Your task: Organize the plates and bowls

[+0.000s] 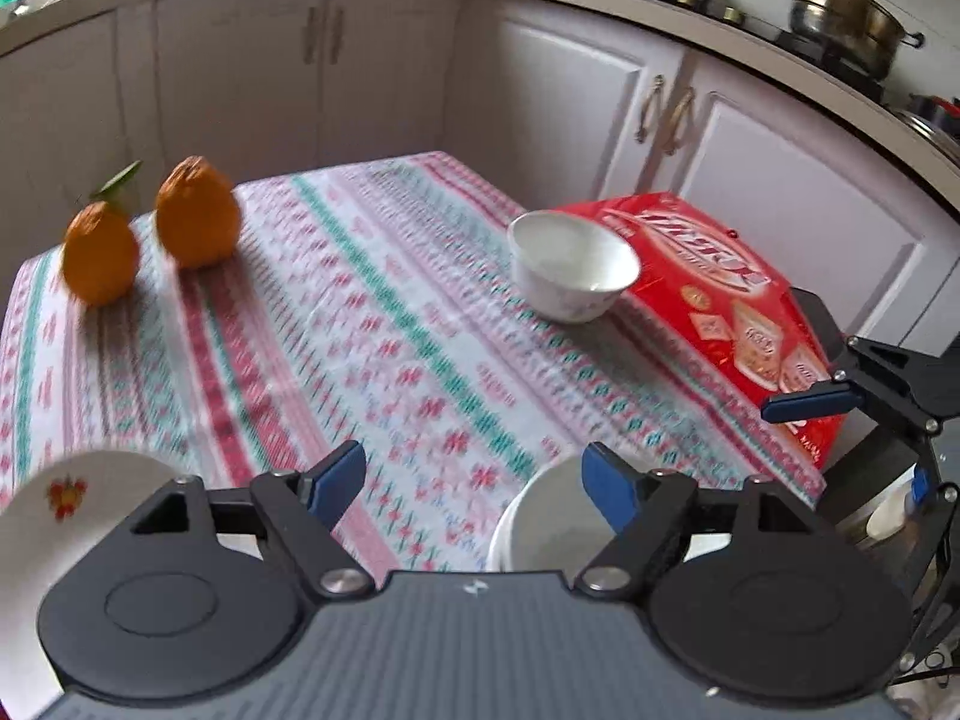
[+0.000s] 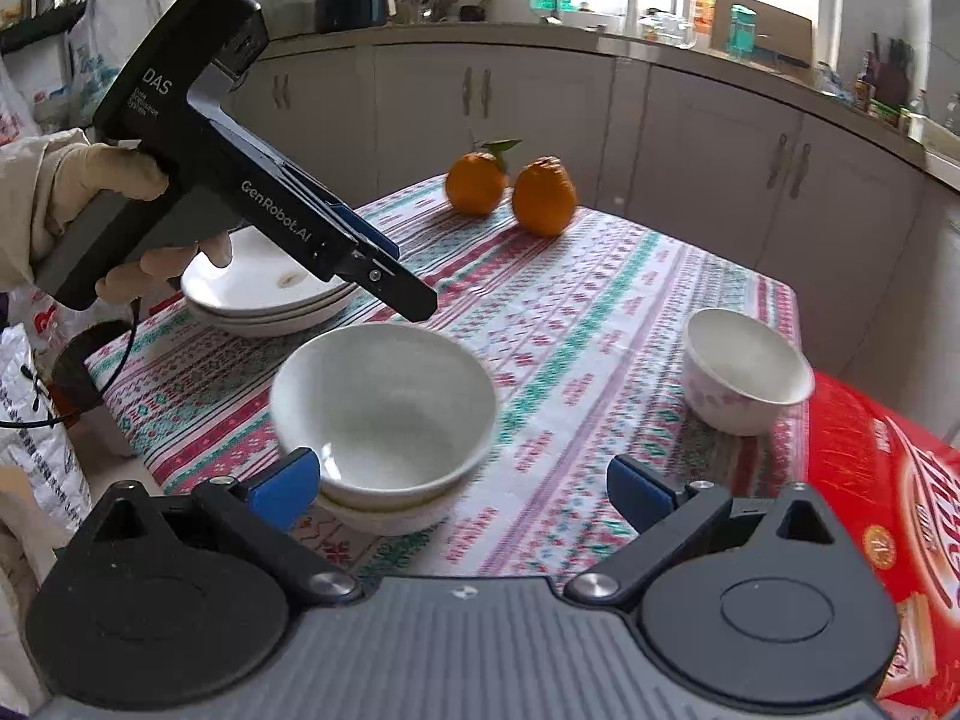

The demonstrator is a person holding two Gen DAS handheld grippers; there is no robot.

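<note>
Two stacked white bowls (image 2: pixel 384 414) sit near the table's front; they also show in the left wrist view (image 1: pixel 540 522). A small flowered bowl (image 2: pixel 744 372) stands alone at the right, beside the red box, also in the left wrist view (image 1: pixel 570 264). A stack of white plates (image 2: pixel 264 294) sits at the left; one plate's rim (image 1: pixel 54 516) shows in the left wrist view. My left gripper (image 1: pixel 474 492) is open and empty above the table; it appears in the right wrist view (image 2: pixel 408 294) over the plates. My right gripper (image 2: pixel 462 492) is open and empty, just right of the stacked bowls.
Two oranges (image 2: pixel 510 186) stand at the table's far edge. A red biscuit box (image 1: pixel 720 294) lies at the right edge. The patterned tablecloth (image 2: pixel 600 312) covers the table. White kitchen cabinets (image 2: pixel 720 138) run behind.
</note>
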